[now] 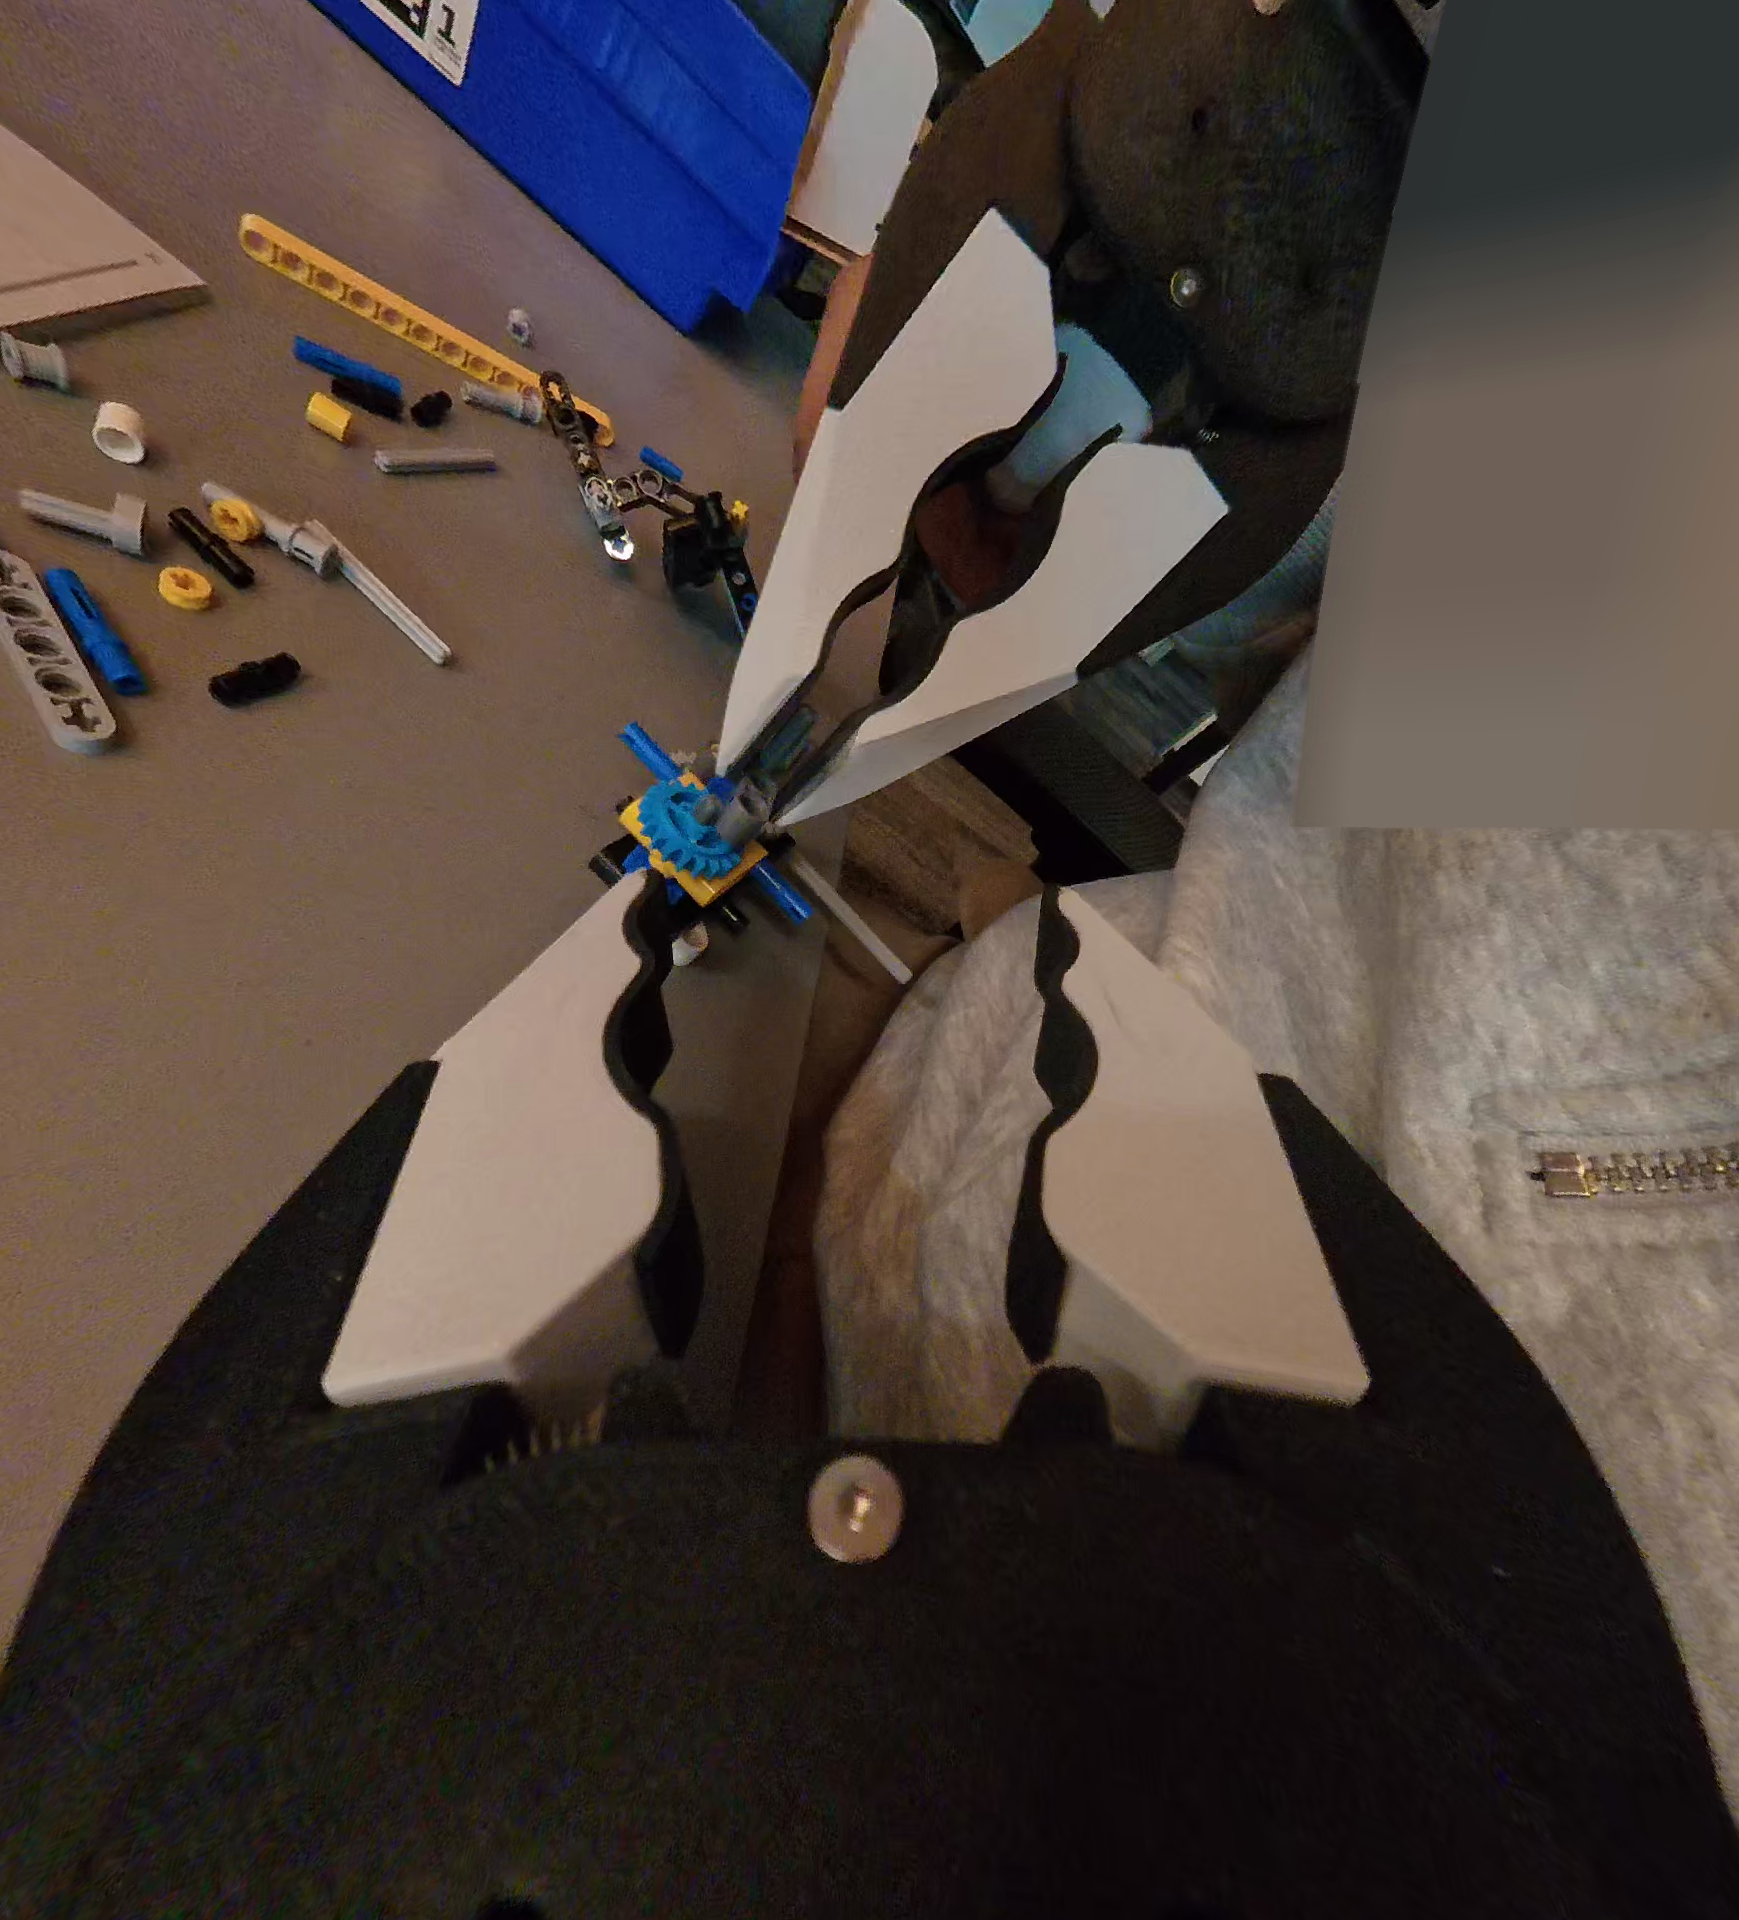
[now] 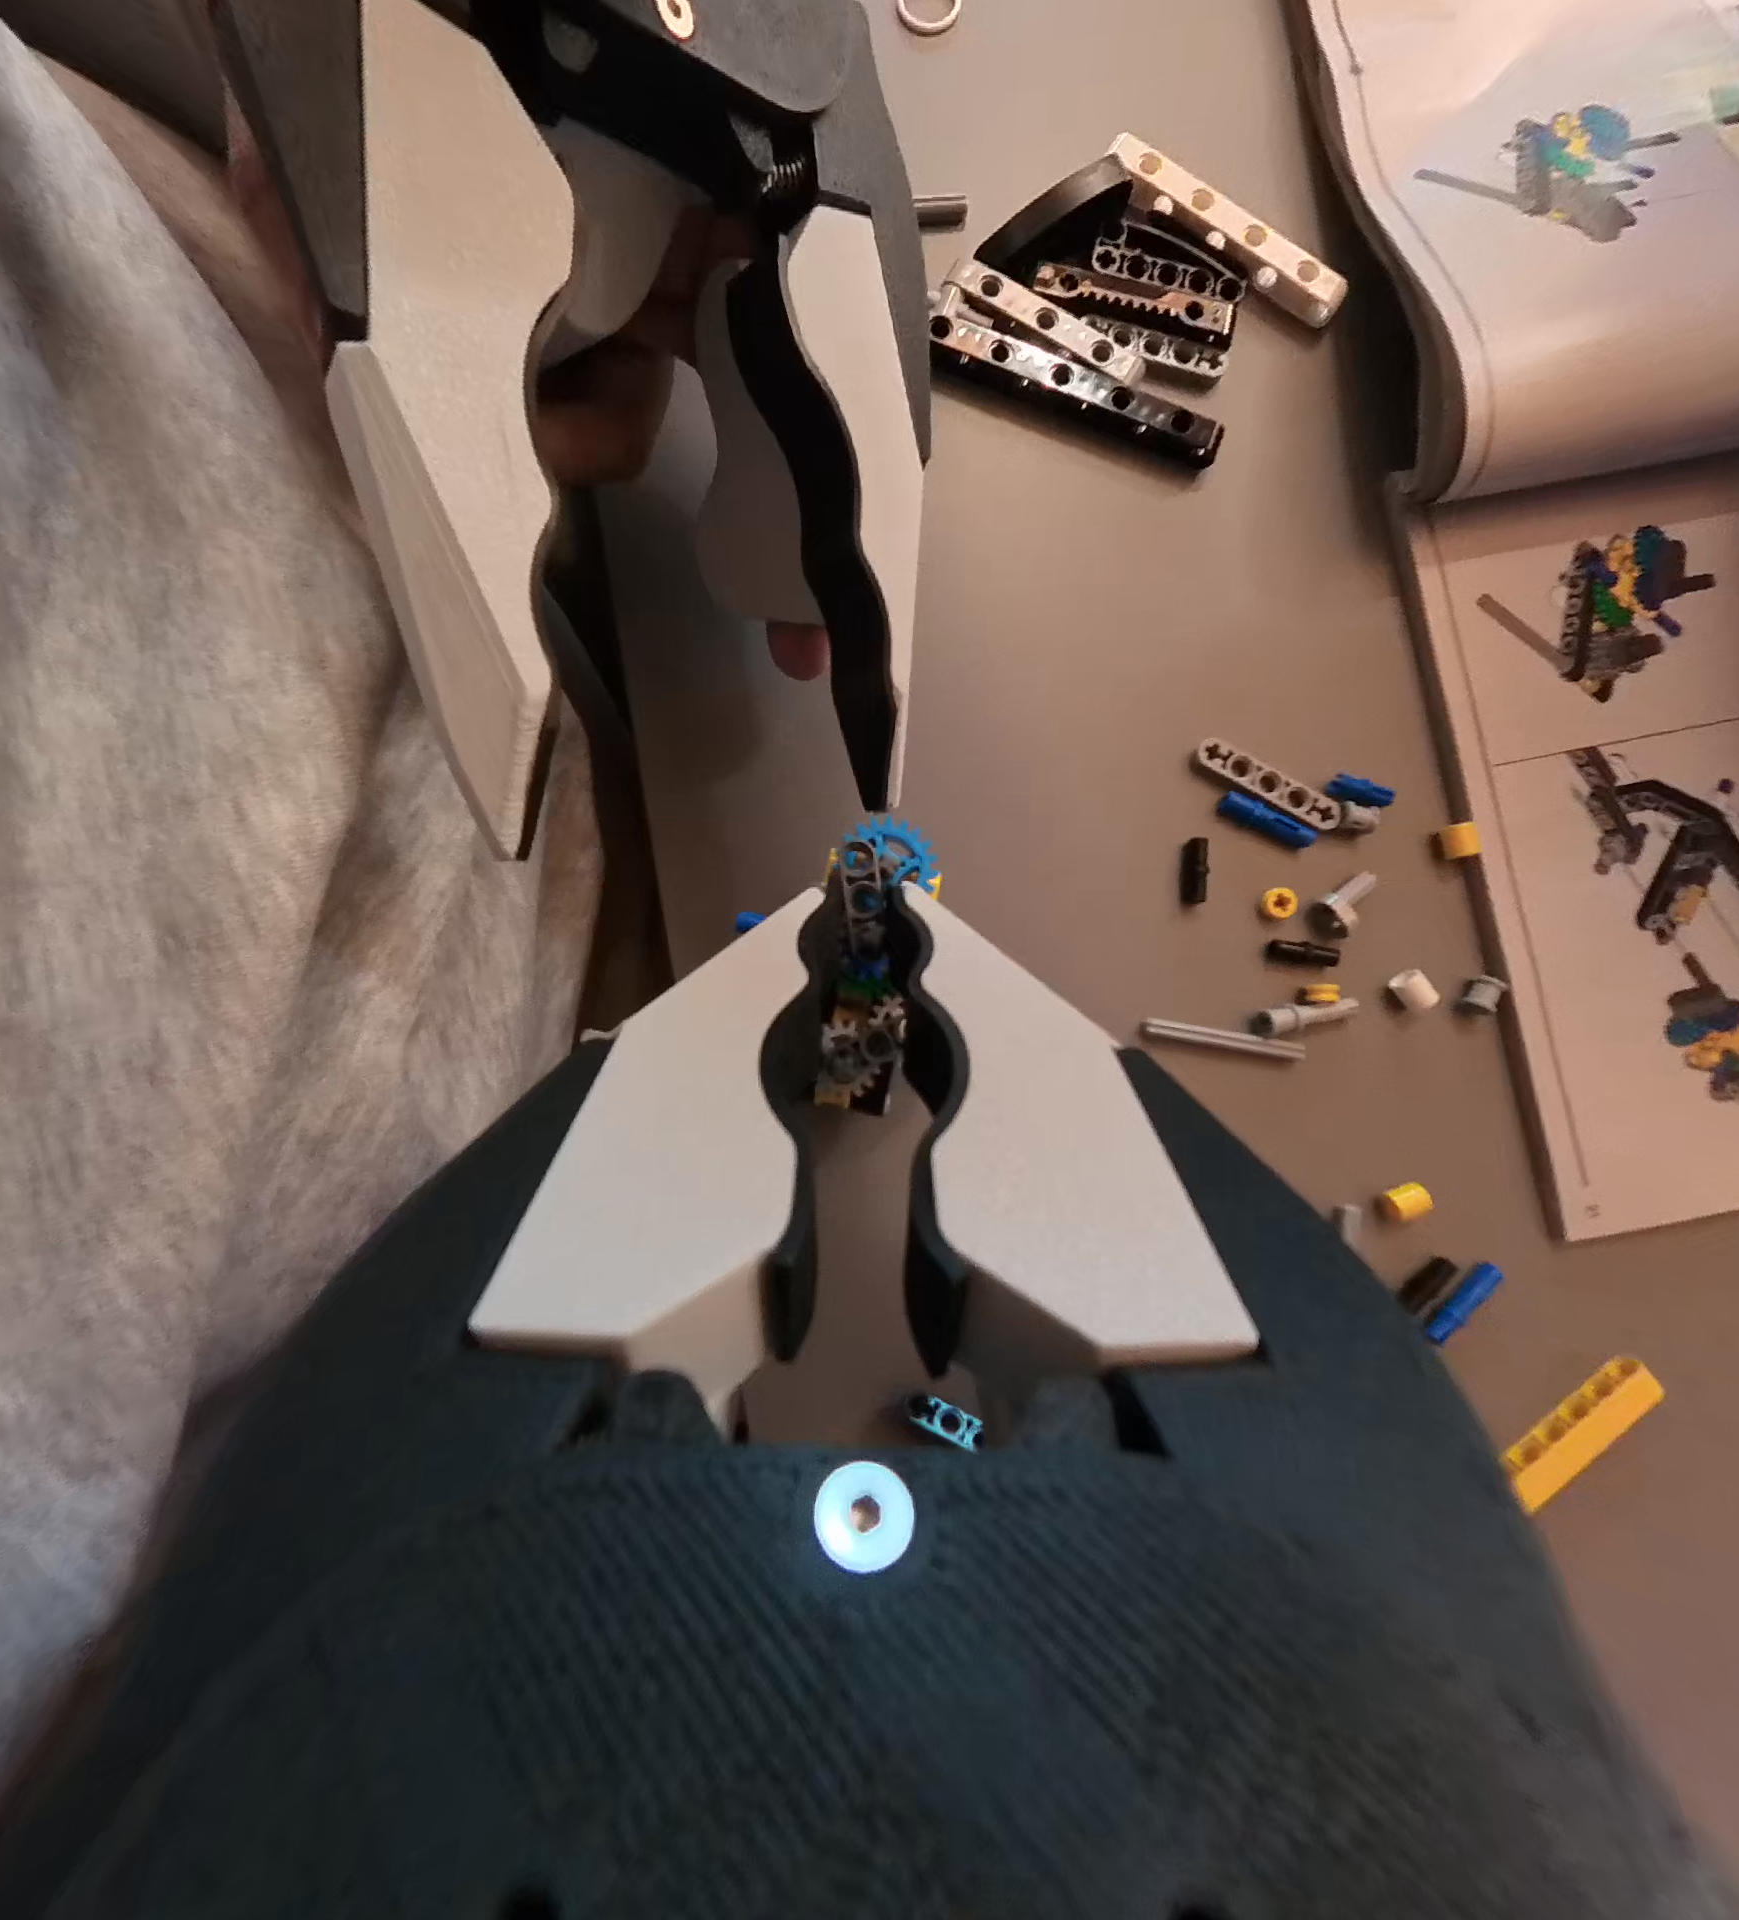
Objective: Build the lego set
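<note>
A small lego assembly (image 1: 699, 857) with a blue gear (image 1: 673, 821), yellow plate and blue axles is held above the grey table. My right gripper (image 1: 753, 802) comes in from the upper right and is shut on it. In the right wrist view, that gripper (image 2: 862, 902) clamps the assembly's grey beam (image 2: 863, 883), with the blue gear (image 2: 891, 844) sticking out past the tips. My left gripper (image 1: 844, 899) is open. Its left fingertip (image 1: 626, 914) touches the assembly's near side. It enters the right wrist view (image 2: 699, 831) from above, one tip at the gear.
Loose pins, axles and bushes (image 1: 221, 540), a long yellow beam (image 1: 408, 312) and a blue bin (image 1: 636, 135) are on the table. Black and grey beams (image 2: 1104, 312), an open instruction booklet (image 2: 1654, 831) and a yellow beam (image 2: 1582, 1429) lie right. A person's grey fleece (image 1: 1467, 1143) is close.
</note>
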